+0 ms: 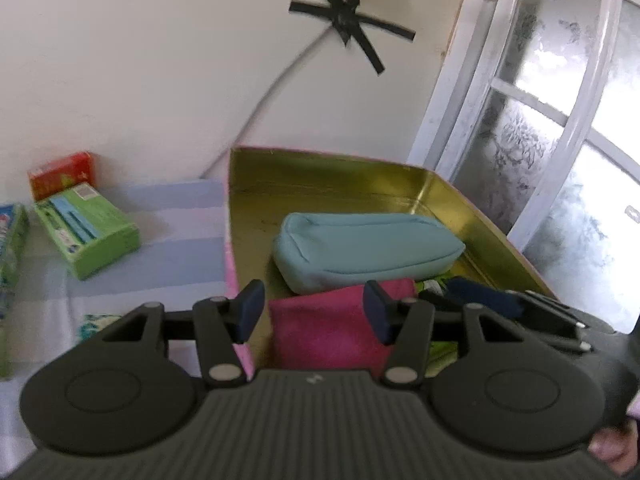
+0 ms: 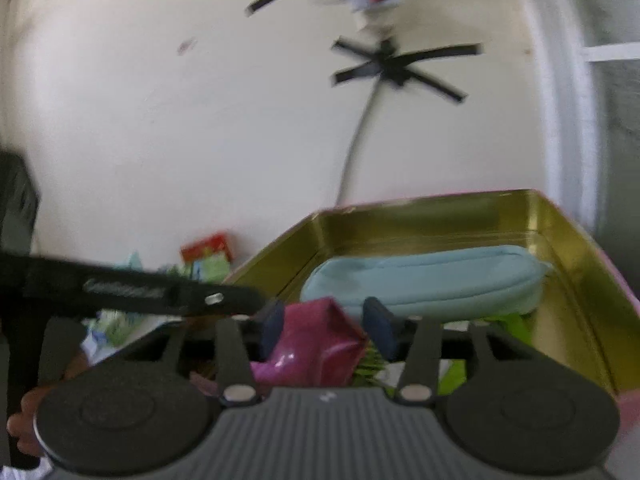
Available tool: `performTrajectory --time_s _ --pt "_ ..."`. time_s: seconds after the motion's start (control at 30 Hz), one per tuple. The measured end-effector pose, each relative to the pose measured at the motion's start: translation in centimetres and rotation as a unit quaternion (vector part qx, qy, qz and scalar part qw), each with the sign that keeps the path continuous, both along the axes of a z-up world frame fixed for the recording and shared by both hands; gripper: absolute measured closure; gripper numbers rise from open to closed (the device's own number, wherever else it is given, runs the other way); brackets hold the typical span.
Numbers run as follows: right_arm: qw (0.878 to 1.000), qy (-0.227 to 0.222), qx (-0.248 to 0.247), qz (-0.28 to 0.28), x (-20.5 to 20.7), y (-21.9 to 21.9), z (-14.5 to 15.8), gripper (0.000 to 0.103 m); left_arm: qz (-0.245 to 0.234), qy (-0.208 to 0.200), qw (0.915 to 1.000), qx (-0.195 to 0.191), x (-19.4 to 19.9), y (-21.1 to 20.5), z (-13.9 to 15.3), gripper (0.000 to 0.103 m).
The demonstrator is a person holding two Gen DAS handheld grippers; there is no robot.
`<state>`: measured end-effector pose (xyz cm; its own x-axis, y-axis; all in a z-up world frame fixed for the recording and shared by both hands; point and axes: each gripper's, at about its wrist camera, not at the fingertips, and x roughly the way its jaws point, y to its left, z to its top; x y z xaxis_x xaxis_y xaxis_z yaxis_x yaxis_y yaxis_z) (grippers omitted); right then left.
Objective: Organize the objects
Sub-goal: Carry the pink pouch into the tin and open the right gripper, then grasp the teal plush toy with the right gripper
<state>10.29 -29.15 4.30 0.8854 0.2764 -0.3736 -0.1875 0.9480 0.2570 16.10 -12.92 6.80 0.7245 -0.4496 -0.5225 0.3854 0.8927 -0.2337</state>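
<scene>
Though labels blur, green box (image 1: 86,232), gold tin (image 1: 440,196)

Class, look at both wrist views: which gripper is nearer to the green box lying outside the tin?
Left. The left gripper hangs over the tin's near-left edge, closest to the green box. The right gripper sits further inside the tin.

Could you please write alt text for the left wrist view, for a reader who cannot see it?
An open gold-lined tin holds a light blue pouch and a pink bag, with the left gripper above the bag, jaws apart. A green box and a red box lie left of it.
</scene>
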Motion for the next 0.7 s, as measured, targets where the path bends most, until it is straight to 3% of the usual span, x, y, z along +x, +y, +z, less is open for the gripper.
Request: performTrajectory --time_s 0.1,0.2,0.37,0.53,0.7 --pt "0.999 -0.013 0.034 -0.037 -1.5 -1.6 -0.3 0.055 0.012 -0.028 0.9994 -0.019 -2.0 2.6 0.9 0.044" --pt "0.998 -0.024 0.056 -0.033 -2.3 -2.0 0.0 0.055 0.043 -0.03 0.9981 -0.031 -3.9 6.5 0.4 0.044" --pt "0.998 -0.039 0.036 0.017 -3.1 1.8 1.0 0.055 0.134 -0.019 0.9907 0.016 -5.6 13.6 -2.3 0.044" --pt "0.994 -0.008 0.01 0.108 -1.6 8.9 1.0 0.055 0.245 -0.002 0.967 0.072 -5.1 21.3 -5.1 0.044" --pt "0.982 0.037 -0.025 0.185 1.5 17.6 0.5 0.055 0.344 -0.018 0.9331 0.105 -3.8 27.7 -6.0 0.044"
